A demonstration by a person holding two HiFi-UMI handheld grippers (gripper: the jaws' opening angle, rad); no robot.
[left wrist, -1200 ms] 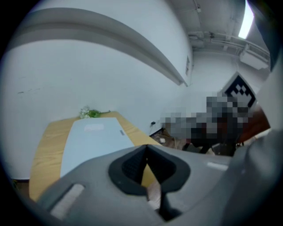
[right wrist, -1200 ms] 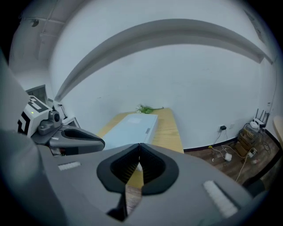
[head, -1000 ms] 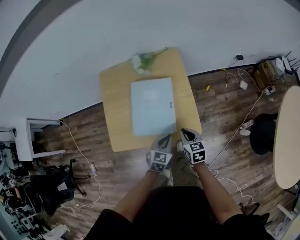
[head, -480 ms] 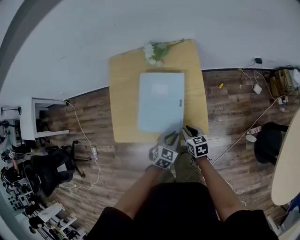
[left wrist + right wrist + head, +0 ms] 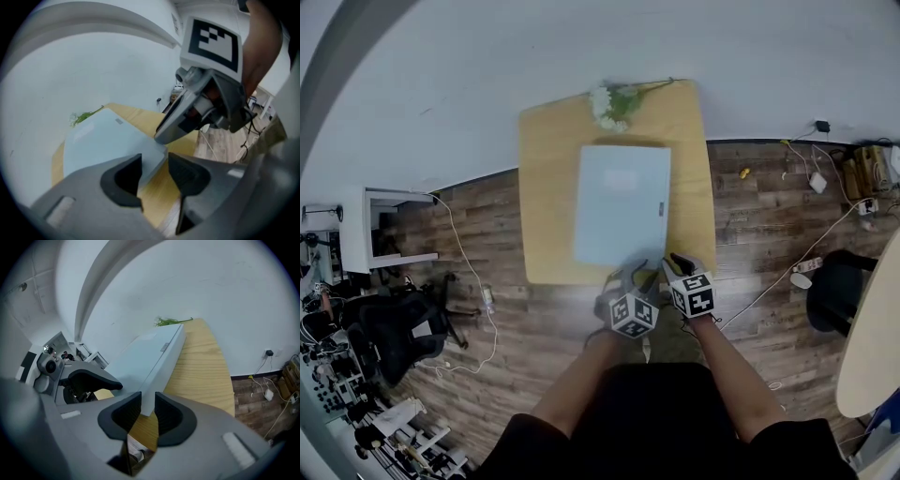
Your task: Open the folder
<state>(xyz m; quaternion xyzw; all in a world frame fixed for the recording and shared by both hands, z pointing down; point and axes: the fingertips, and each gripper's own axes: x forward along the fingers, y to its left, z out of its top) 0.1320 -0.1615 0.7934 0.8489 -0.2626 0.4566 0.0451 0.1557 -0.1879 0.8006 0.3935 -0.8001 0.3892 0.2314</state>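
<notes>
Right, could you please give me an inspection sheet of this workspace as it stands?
Surface: wooden table, against the white wall.
Job's things: pale blue folder, closed, lying flat.
Clutter: white flowers at the table's far edge.
Grippers: left gripper and right gripper at the folder's near edge, jaws opening, not gripping it.
Cables: white cable on the floor, left; more cables right.
Surroundings: wood floor, black chair, white cabinet.

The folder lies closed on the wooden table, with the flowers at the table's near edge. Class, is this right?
Not quite. The folder lies closed on the wooden table, but the flowers lie at its far edge, by the wall. The head view shows this.
</notes>
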